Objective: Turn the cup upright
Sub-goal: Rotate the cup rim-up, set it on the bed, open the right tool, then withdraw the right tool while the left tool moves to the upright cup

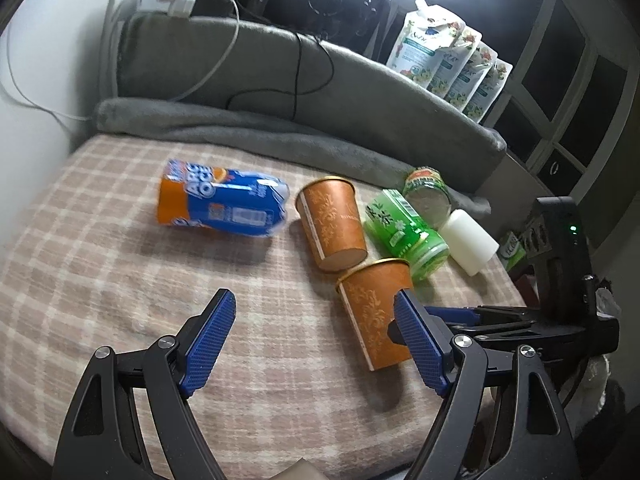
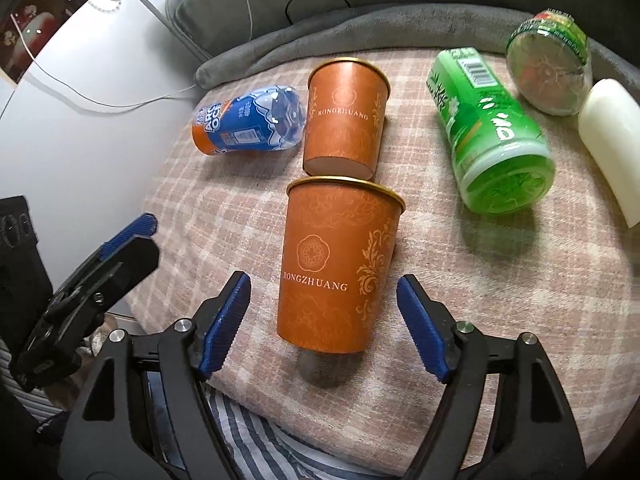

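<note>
Two orange paper cups with gold rims are on the checked blanket. The near cup [image 2: 340,264] [image 1: 376,312] stands upright. The far cup [image 2: 344,116] [image 1: 332,224] lies on its side with its base toward me. My right gripper [image 2: 324,320] is open, its blue pads either side of the near cup's lower half without touching it. My left gripper [image 1: 316,340] is open and empty over the blanket, left of the near cup. The left gripper also shows at the left edge of the right wrist view [image 2: 120,248].
A blue and orange bottle [image 1: 224,204] lies left of the cups. A green bottle [image 2: 492,132], a jar [image 2: 552,76] and a white bottle [image 2: 612,136] lie to the right. A grey cushion [image 1: 320,92] with cables runs along the back. The blanket's front edge [image 2: 360,420] is near.
</note>
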